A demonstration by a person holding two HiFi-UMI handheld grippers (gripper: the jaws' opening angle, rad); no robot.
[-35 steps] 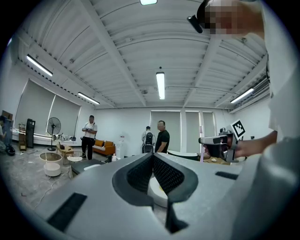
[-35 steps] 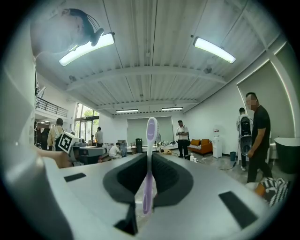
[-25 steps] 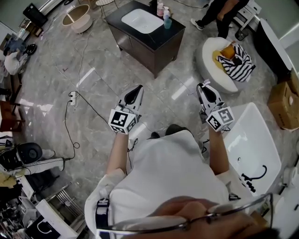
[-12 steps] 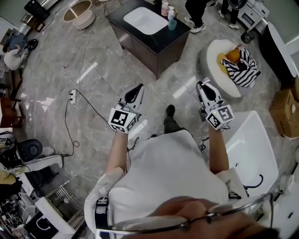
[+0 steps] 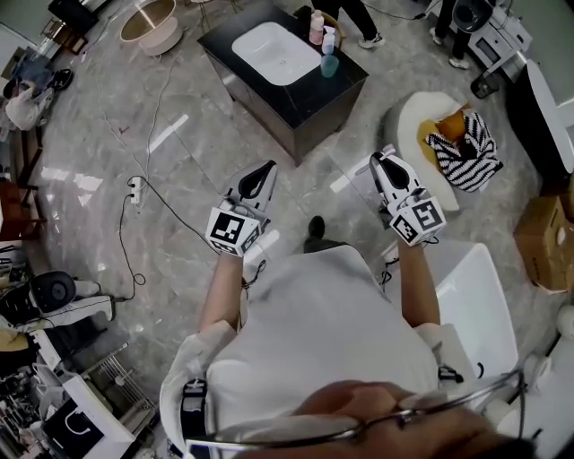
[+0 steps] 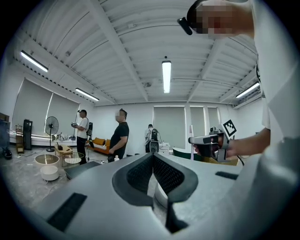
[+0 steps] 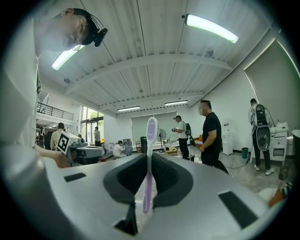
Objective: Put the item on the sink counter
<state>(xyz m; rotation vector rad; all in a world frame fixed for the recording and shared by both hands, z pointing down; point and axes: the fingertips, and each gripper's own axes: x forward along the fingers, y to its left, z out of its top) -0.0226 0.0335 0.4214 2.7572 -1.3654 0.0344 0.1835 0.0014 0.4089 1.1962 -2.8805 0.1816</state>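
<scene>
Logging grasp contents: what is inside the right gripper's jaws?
The right gripper clamps a purple-and-white toothbrush, standing upright. The pads cover the sides of its handle; its bristles cannot be seen.

No lettering or number is legible anywhere. The left gripper (image 5: 263,170) and right gripper (image 5: 382,160) carry only black-and-white square markers.

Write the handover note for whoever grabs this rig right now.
Left tool: shut, nothing in it.
Right tool: shut on the toothbrush, which stands upright between the jaws.
Sink counter: ahead across the floor, likely out of reach from here. Bottles stand beside its white basin.
Done: toothbrush is in hand.
Left: walk up to the counter, lay the toothbrush on the bare dark top, open the right tool.
</scene>
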